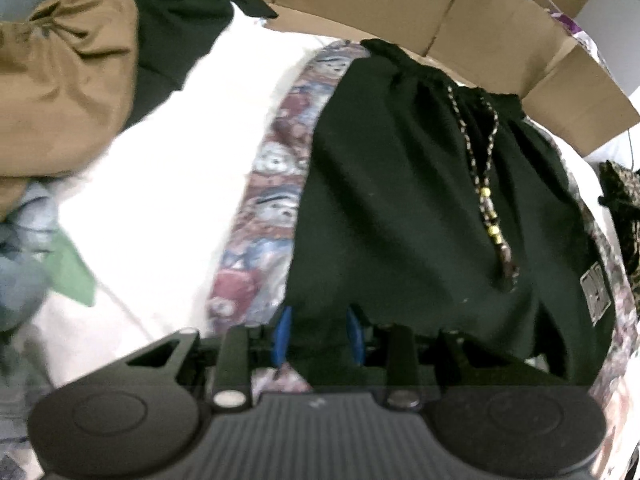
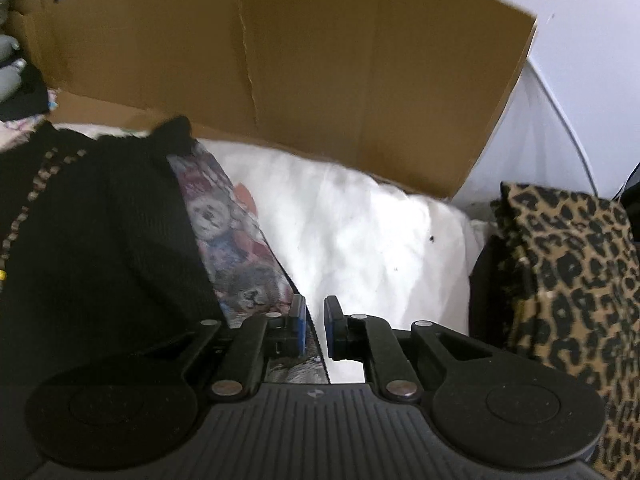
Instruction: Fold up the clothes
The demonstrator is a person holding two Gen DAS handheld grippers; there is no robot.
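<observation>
Black shorts [image 1: 400, 208] with a beaded drawstring lie flat on a teddy-bear print garment [image 1: 264, 200] on a white bed. My left gripper [image 1: 318, 330] is at the shorts' near hem, its blue pads [image 1: 282, 332] partly closed with black cloth between them. In the right wrist view the shorts [image 2: 92, 240] fill the left side, with the bear-print garment [image 2: 228, 240] showing beside them. My right gripper [image 2: 315, 322] sits at that garment's right edge. Its fingers are nearly together and the cloth's edge runs through the narrow gap.
A flattened cardboard box [image 1: 460, 20] [image 2: 300, 80] stands along the far side of the bed. A brown garment [image 1: 68, 92] and other loose clothes are piled at left. A leopard-print piece [image 2: 568, 280] lies at right. The white sheet [image 2: 380, 240] is bare between them.
</observation>
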